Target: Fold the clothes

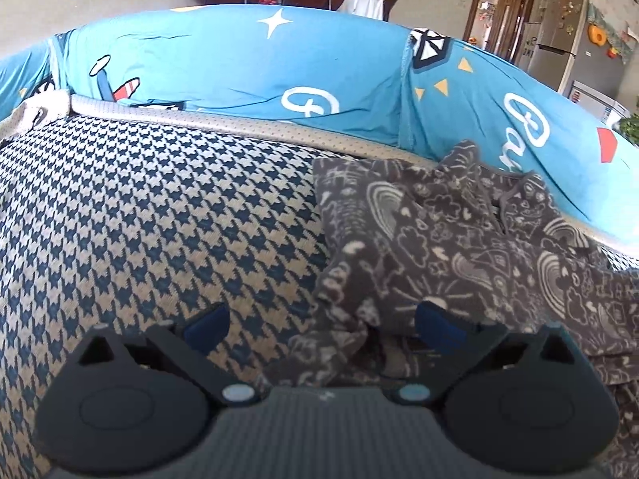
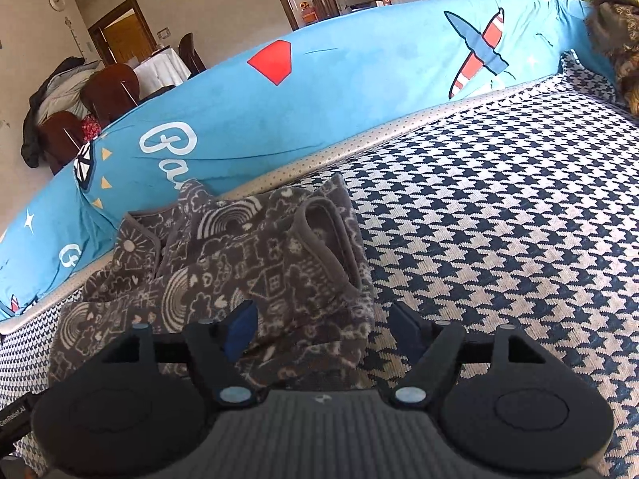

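A dark grey garment (image 1: 439, 231) printed with white doodles lies crumpled and partly folded on the houndstooth sofa seat (image 1: 139, 219). My left gripper (image 1: 323, 327) stands open over the garment's left edge; its blue-padded right finger is above the cloth and its left one above bare seat. In the right wrist view the same garment (image 2: 259, 263) shows a cuff or neck opening on top. My right gripper (image 2: 325, 329) is open at the garment's right edge, with cloth lying between its fingers and the pads apart from it.
A blue cartoon-print cover (image 1: 239, 68) wraps the sofa back right behind the garment. The houndstooth seat (image 2: 499, 219) stretches right of the garment. A brown furry thing (image 2: 615, 28) sits at the sofa's far right end. Chairs (image 2: 108, 88) and a fridge (image 1: 559, 40) stand beyond.
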